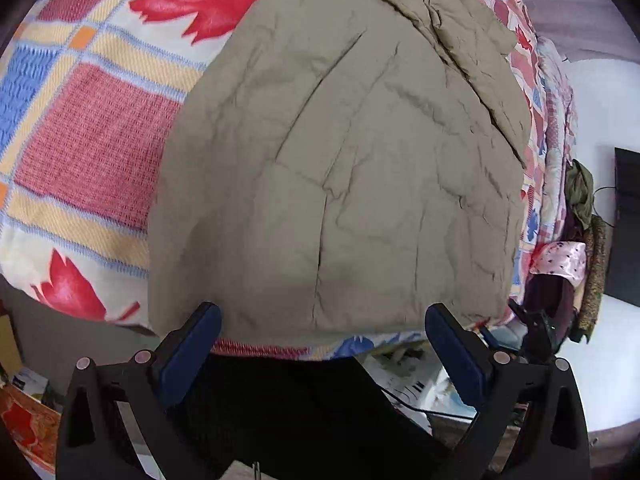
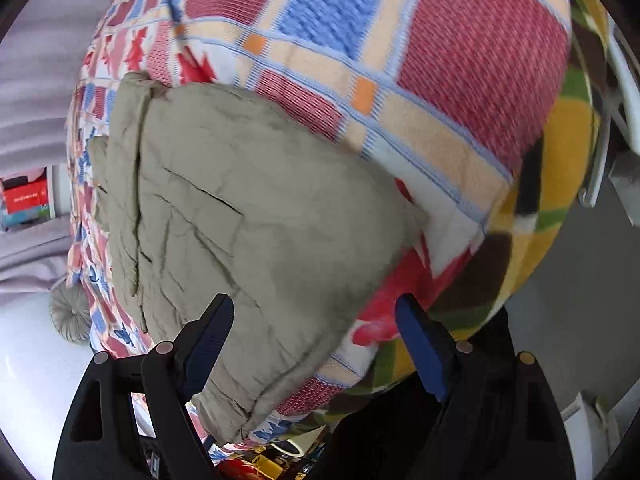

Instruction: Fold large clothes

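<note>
A khaki padded jacket lies flat on a bed, folded into a broad panel with a sleeve or collar bunched at its far end. My left gripper hovers just short of the near hem, open, with nothing between its blue pads. From the right wrist view the same jacket runs from the upper left to the bed's near edge. My right gripper stands open above the jacket's near right corner. Its fingers straddle the edge without pressing on it.
A checked blanket with red leaves covers the bed. A yellow, green and brown fleece hangs over its right side. Clothes are piled beside a dark screen. A grey round cushion lies at the left. Dark clothing fills the bottom.
</note>
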Demonstrator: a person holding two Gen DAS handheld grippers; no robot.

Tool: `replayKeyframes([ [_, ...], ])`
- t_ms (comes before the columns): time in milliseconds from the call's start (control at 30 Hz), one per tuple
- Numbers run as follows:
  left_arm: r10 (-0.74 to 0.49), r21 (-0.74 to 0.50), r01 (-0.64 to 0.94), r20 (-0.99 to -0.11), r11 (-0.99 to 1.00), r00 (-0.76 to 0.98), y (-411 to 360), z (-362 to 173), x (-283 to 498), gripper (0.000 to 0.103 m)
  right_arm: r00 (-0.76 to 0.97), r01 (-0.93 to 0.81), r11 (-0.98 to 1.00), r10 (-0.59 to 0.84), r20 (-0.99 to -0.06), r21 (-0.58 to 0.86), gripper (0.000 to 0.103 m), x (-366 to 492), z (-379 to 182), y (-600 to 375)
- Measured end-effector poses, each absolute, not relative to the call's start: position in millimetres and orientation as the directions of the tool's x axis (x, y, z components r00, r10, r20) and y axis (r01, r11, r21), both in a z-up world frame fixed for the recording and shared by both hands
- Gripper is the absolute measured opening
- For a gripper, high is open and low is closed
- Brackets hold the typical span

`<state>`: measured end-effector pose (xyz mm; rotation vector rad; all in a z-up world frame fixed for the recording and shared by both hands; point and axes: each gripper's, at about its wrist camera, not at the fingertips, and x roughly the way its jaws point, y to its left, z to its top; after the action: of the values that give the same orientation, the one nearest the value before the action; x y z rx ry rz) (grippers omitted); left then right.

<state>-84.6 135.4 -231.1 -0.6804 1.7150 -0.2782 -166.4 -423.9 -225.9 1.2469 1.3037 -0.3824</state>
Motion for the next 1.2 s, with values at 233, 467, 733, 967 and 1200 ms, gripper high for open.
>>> replayKeyframes([
  [233,-0.627,-0.548,-0.352,-0.76,0.759,-0.168,124.9,-252.1,-107.5,0.102,0.353,0.796,0.294,0.484,-0.801,0.529,0.085,-165.1,-249.3,-401.2],
  [467,-0.66,-0.598,-0.333,-0.743,0.729,-0.11,90.6,-258.2,-86.3,0.102,0.359,0.764,0.316,0.516,-0.778,0.563,0.087,-138.2,-241.4,-393.8],
  [733,-0.617,-0.554,-0.311,-0.77,0.772,-0.161,80.8,-272.6,-81.7,0.102,0.391,0.75,0.286,0.535,-0.749,0.596,0.087,-134.5,-229.9,-398.2],
  [967,-0.643,-0.567,-0.363,-0.754,0.74,-0.134,88.2,-283.2,-80.6,0.102,0.435,0.729,0.248,0.551,-0.712,0.638,0.087,-126.8,-232.5,-398.0],
  [1200,-0.651,-0.579,-0.374,-0.753,0.724,-0.094,83.3,-283.6,-73.8,0.102,0.364,0.767,0.255,0.582,-0.727,0.589,0.087,-136.7,-261.8,-384.0],
])
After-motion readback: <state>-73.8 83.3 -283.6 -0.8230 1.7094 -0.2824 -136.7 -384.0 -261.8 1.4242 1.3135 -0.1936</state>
